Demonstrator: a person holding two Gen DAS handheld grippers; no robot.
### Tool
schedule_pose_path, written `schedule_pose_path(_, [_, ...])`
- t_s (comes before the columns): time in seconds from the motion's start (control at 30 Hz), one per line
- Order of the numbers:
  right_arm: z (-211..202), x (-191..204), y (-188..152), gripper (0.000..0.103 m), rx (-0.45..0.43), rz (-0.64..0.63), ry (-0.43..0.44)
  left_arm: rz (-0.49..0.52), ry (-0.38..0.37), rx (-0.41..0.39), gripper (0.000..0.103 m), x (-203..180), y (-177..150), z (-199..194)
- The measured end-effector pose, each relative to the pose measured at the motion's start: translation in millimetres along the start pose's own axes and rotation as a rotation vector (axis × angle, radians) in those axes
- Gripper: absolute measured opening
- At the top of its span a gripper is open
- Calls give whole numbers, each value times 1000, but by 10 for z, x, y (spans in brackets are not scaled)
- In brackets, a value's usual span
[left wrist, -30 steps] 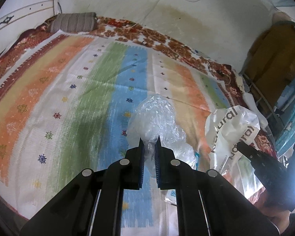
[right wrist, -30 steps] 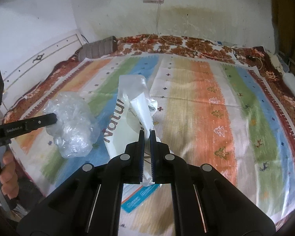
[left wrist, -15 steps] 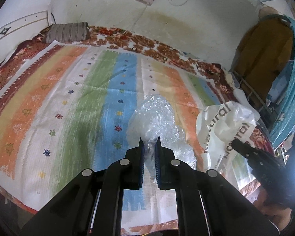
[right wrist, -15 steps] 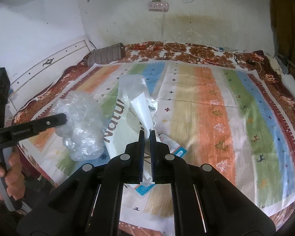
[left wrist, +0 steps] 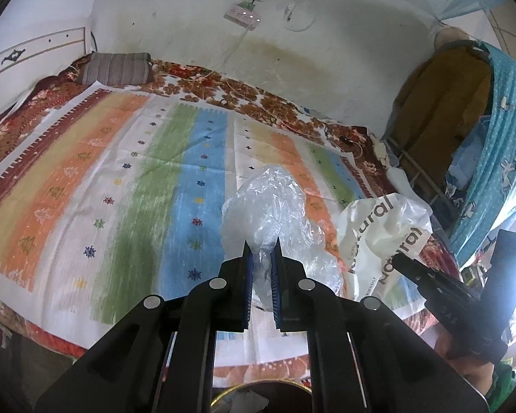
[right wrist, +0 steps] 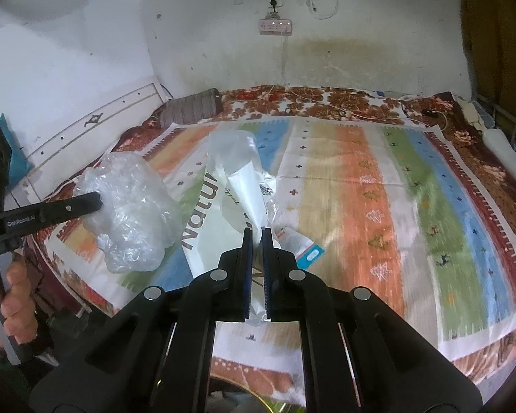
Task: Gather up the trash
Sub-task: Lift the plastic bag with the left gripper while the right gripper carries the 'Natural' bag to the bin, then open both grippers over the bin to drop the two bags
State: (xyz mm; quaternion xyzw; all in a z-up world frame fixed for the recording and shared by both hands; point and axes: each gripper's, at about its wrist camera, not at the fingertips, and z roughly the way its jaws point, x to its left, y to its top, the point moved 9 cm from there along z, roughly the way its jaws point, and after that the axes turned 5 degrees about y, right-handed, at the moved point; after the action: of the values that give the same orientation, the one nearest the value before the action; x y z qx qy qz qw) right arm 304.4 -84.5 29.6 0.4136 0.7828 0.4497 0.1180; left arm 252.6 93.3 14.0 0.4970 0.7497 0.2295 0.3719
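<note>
A crumpled clear plastic bag point(left wrist: 271, 213) hangs in the air over the bed's near edge, with my left gripper point(left wrist: 262, 246) shut on its lower end. The same clear bag point(right wrist: 130, 216) shows at the left of the right wrist view, pinched by the left gripper point(right wrist: 98, 201). A white plastic bag printed "Natural" point(right wrist: 223, 206) is lifted off the bed, and my right gripper point(right wrist: 257, 232) is shut on a fold of it. In the left wrist view that white bag point(left wrist: 382, 237) hangs at the right, with the right gripper point(left wrist: 397, 258) on its edge.
A striped bedspread point(right wrist: 378, 189) covers the bed, with a small blue-and-white wrapper point(right wrist: 306, 249) lying near its front edge. A grey striped pillow point(left wrist: 118, 69) lies at the head. A gold-rimmed bin point(left wrist: 258, 394) sits below the grippers. Hanging clothes point(left wrist: 498, 158) crowd the right side.
Both grippers have drawn back from the bed and risen, carrying their bags with them. The bed's near edge and the bin's rim have come into view below.
</note>
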Motion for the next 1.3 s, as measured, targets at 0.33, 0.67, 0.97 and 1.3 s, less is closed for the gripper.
schedule_pose_path(0.33, [-391, 161, -254, 4, -19, -33, -3, 72, -72, -12, 8, -300, -272, -342])
schedule_pose_path(0.67, [-656, 274, -617, 4, 1, -41, -23, 145, -57, -9, 8, -416, -599, -576])
schedule_pose_path(0.97, [-835, 298, -982, 4, 32, -17, -36, 164, -56, -4, 8, -431, -863, -782])
schedule_pose_path(1.3, [-853, 302, -1409, 4, 118, 10, -50, 152, -16, 108, 8, -322, -1305, -756])
